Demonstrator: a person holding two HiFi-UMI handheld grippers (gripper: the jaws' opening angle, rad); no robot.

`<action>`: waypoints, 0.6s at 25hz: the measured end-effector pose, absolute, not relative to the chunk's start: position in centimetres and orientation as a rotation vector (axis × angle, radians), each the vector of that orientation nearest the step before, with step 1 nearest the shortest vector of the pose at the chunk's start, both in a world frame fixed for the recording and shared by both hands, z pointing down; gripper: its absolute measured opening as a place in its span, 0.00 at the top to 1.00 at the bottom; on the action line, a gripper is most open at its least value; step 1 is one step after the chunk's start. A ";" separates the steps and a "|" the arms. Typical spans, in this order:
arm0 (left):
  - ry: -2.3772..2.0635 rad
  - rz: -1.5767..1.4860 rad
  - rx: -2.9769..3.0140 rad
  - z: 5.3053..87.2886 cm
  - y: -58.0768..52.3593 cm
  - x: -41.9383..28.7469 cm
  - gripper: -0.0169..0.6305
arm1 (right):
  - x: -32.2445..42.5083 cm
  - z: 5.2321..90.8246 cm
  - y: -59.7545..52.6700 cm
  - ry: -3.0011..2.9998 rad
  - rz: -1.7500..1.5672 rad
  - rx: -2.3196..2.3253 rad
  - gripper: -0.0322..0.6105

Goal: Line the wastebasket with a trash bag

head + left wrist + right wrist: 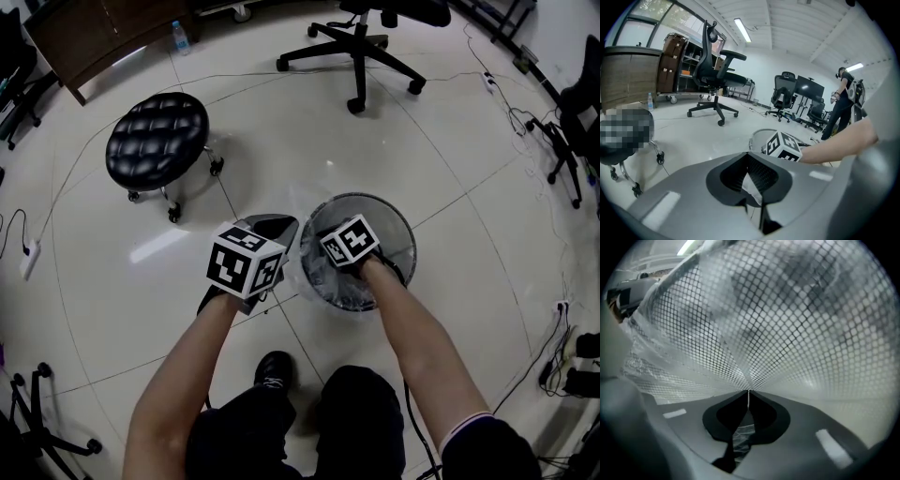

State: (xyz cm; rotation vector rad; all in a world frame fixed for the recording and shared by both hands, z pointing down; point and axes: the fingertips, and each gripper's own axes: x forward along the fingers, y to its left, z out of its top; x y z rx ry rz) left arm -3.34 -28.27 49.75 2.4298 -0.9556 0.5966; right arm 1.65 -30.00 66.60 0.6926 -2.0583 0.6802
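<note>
While I leaned over the wastebasket (403,225), my right tool (748,394) reached down inside it, its jaws closed together with a thin fold of the trash bag (736,439) caught between them. My left tool (279,225) sat just outside the rim, to the left of the right one, clamped shut on a white strip of the bag's edge. The clear film draped over the rim between the two tools and bunched inside the basket around the right one.

The right gripper view showed the basket's mesh close ahead of the jaws and crinkled film to their left. The left gripper view looked across the floor (693,136) instead. It showed the basket's rim and the right tool's marker cube (783,146) just beyond its jaws, my right forearm (843,140) reaching in from the right, and a person (843,101) standing well beyond among desk chairs. Only the head view showed both tools together.

Ahead and left of the left tool stood a black padded stool (157,141) on castors. Farther ahead were an office chair (361,42) and a water bottle (180,37) beside a brown cabinet (94,37). Cables (553,342) lay on the floor well to the right of the right tool. From above, the cube and my hand covered the right tool's jaws.
</note>
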 end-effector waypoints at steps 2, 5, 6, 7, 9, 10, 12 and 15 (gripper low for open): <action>-0.955 0.594 2.435 49.6 -28.2 -3.1 0.95 | 1.5 66.2 -29.9 -2.066 0.682 0.686 0.90; -0.946 0.595 2.446 49.2 -27.8 -2.8 0.95 | 1.4 65.7 -29.9 -2.063 0.673 0.677 0.90; -0.944 0.597 2.449 49.1 -27.6 -2.7 0.95 | 1.5 65.7 -29.9 -2.059 0.671 0.679 0.90; -0.944 0.598 2.451 49.1 -27.5 -2.7 0.95 | 1.6 65.6 -29.9 -2.057 0.670 0.682 0.90; -0.954 0.594 2.446 49.1 -27.5 -3.0 0.95 | 1.8 65.5 -29.8 -2.057 0.670 0.689 0.88; -0.961 0.590 2.442 49.0 -27.5 -3.1 0.95 | 1.8 65.5 -29.7 -2.056 0.670 0.688 0.87; -0.970 0.582 2.438 48.9 -27.6 -3.2 0.95 | 2.0 65.4 -29.4 -2.051 0.671 0.685 0.85; -0.967 0.577 2.448 48.5 -27.4 -2.9 0.95 | 2.9 65.3 -29.0 -2.036 0.676 0.688 0.85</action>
